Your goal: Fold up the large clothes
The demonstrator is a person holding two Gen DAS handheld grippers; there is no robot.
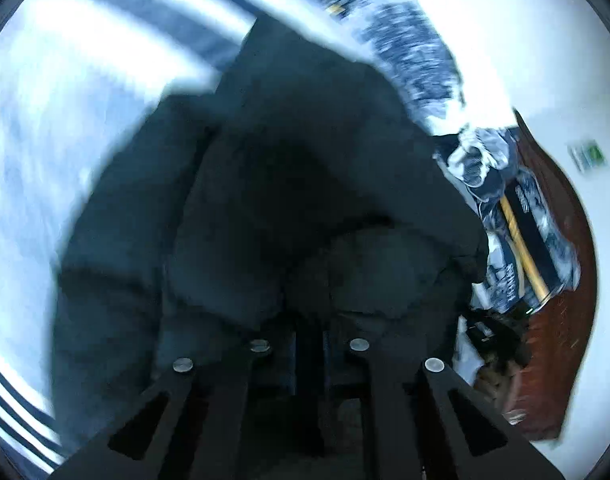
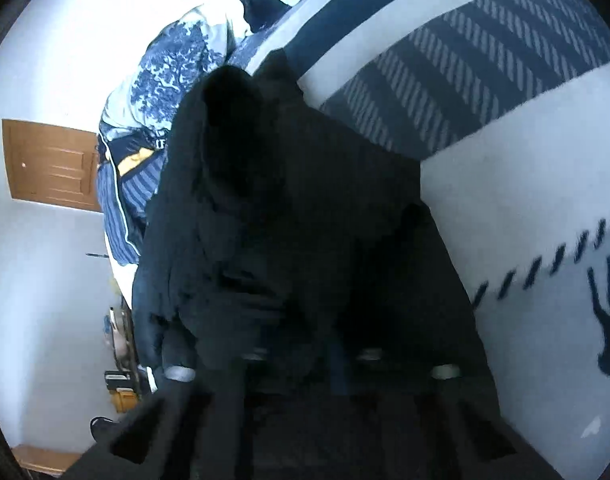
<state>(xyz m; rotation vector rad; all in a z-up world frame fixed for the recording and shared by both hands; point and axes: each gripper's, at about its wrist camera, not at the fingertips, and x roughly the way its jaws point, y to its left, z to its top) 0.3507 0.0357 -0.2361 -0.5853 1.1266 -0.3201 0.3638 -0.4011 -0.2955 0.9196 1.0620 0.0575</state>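
A large dark garment (image 1: pixel 285 180) lies bunched on the light bed sheet (image 1: pixel 45 140) and fills the middle of the left wrist view. My left gripper (image 1: pixel 309 344) has its fingers close together, with a fold of the dark cloth pinched at their tips. In the right wrist view the same dark garment (image 2: pixel 285 200) hangs in a heap over my right gripper (image 2: pixel 311 354). Its fingers are close together and partly buried in the cloth they hold. The fingertips themselves are hard to make out in the dark fabric.
The bed sheet (image 2: pixel 505 180) is pale with navy stripes and a dark animal print. A blue-and-white patterned duvet (image 2: pixel 161 68) is piled at the bed's far side, by a wooden door (image 2: pixel 53 164). The left wrist view shows reddish wooden furniture (image 1: pixel 561 280) at the right.
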